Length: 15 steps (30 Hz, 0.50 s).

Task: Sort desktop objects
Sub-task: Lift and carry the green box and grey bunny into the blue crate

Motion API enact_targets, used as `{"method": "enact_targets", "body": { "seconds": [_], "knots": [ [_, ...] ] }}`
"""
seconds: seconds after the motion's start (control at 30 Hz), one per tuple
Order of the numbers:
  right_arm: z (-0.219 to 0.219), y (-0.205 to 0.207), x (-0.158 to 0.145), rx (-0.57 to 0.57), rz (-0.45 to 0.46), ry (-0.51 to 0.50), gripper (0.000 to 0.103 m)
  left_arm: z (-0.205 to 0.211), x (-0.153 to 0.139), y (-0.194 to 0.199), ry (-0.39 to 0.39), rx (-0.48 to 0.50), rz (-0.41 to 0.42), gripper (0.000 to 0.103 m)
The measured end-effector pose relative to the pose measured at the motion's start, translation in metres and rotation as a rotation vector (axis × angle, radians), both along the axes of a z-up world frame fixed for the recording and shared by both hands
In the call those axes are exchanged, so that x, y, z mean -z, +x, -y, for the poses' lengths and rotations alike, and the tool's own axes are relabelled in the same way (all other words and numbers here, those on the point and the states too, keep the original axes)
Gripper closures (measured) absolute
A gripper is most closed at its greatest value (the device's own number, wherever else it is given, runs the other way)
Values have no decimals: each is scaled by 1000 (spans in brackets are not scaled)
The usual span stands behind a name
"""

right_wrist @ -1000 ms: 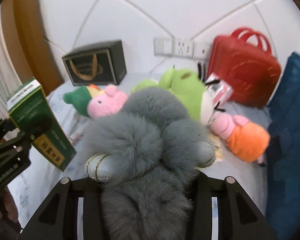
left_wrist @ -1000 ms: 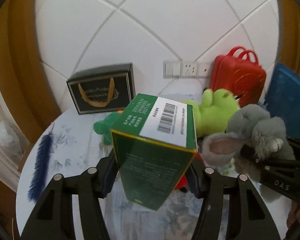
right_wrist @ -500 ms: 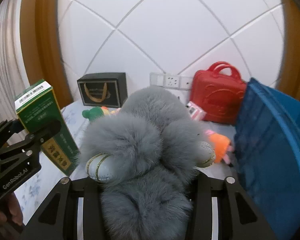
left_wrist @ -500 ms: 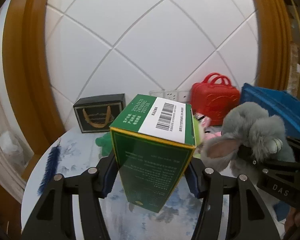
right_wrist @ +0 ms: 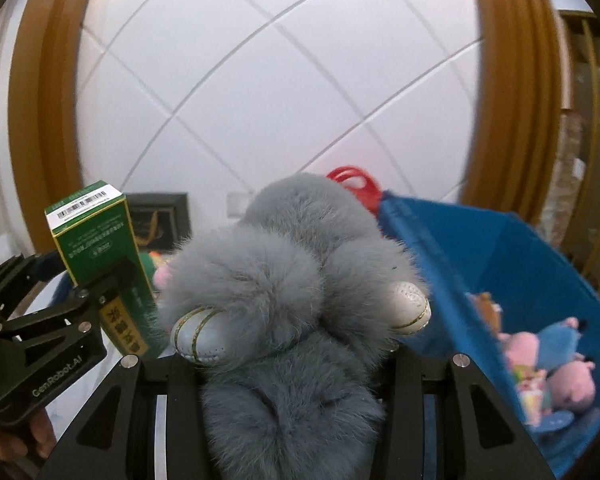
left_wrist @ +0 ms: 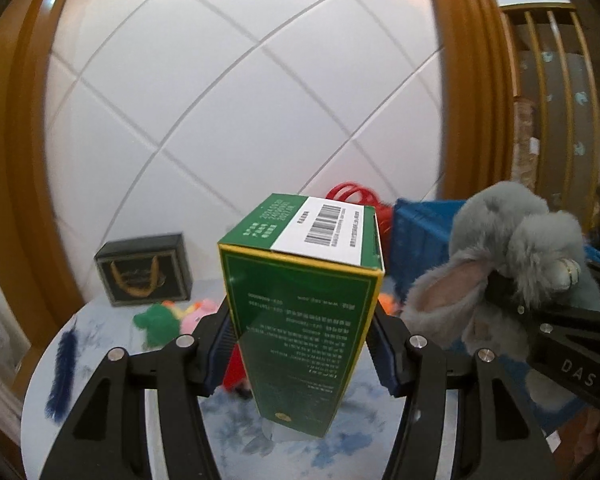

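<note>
Above the table [left_wrist: 112, 364], left tongs [left_wrist: 302, 332] grip a green box [left_wrist: 304, 320].

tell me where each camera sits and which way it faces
Left wrist: on the left gripper, facing the tiled wall over the green box it holds; both its fingers show.
Right wrist: on the right gripper, facing that wall over the grey plush toy; fingers show, a hand at lower left.
Shared: box, toy, blue bin, each other's gripper.
</note>
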State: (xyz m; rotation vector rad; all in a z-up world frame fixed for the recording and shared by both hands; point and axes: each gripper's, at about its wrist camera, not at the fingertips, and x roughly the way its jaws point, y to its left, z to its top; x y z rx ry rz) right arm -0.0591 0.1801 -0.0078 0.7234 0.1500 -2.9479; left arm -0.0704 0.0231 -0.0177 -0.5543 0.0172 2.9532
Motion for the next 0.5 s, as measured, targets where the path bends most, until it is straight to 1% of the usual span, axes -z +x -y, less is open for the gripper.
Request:
{"method": "enact_targets", "body": {
  "seconds": [0.13,0.23,0.27,0.33,0.4,0.43,0.5],
  "knots": [
    [-48,19,-23,65,-63,-3,62,-45,-24,7,20,46,-64,46],
    [-99,35,-42,117,-120,-13,62,-97,-44,13,27,84,-137,46],
    [-118,42,-48,128,-135,-8,62,-124,-52,16,30,101,-172,46],
    [-157,52,-58,154,-165,6,62,-161,-62,19,43,121,-212,46],
    [-203,59,-66,179,-188,15,62,-210,-72,23,55,145,-248,46],
    [-221,60,-67,188,-191,17,62,-228,-74,23,58,154,-255,46],
    [-260,62,-69,205,-190,20,62,-278,-76,26,57,177,-260,46]
  ]
}}
